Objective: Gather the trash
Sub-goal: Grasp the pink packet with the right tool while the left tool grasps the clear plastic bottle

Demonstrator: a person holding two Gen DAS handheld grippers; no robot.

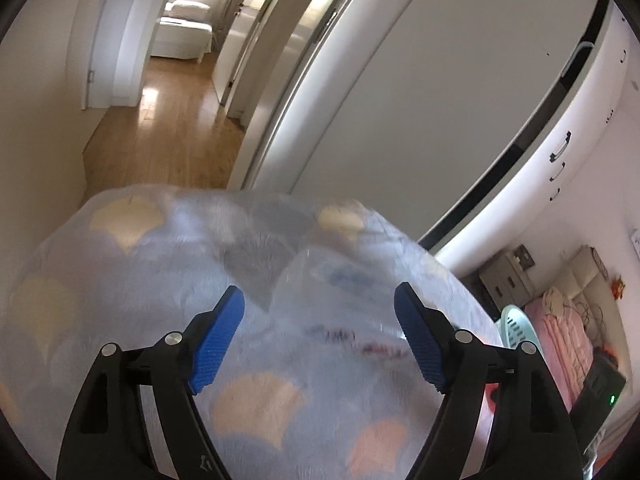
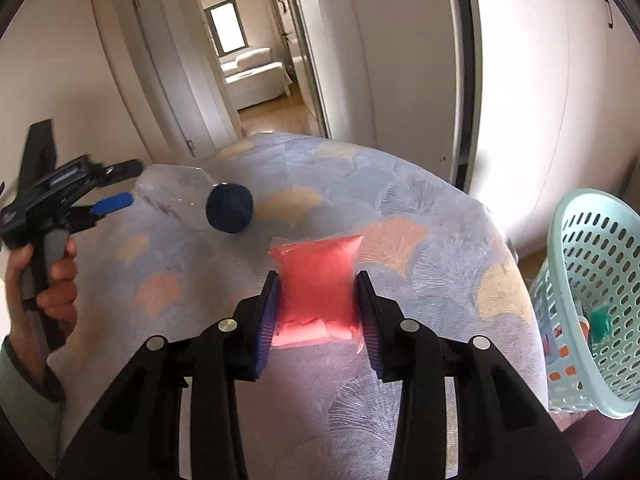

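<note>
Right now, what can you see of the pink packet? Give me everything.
The pink packet is a small soft pouch in glossy clear film, its filling pink and lumpy at the near end. It sits upright-looking in the right wrist view, over the patterned bedspread. The right tongs are shut on it, pads pressing both side edges. Whether it is lifted I cannot tell.

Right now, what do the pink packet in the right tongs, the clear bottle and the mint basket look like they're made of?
Pink pillow-shaped packet: thin glossy plastic film, probably; it shines and puckers. Clear bottle with dark blue cap: see-through plastic, seemingly crumpled. Mint perforated basket: rigid moulded plastic, matte, with regular holes.
</note>
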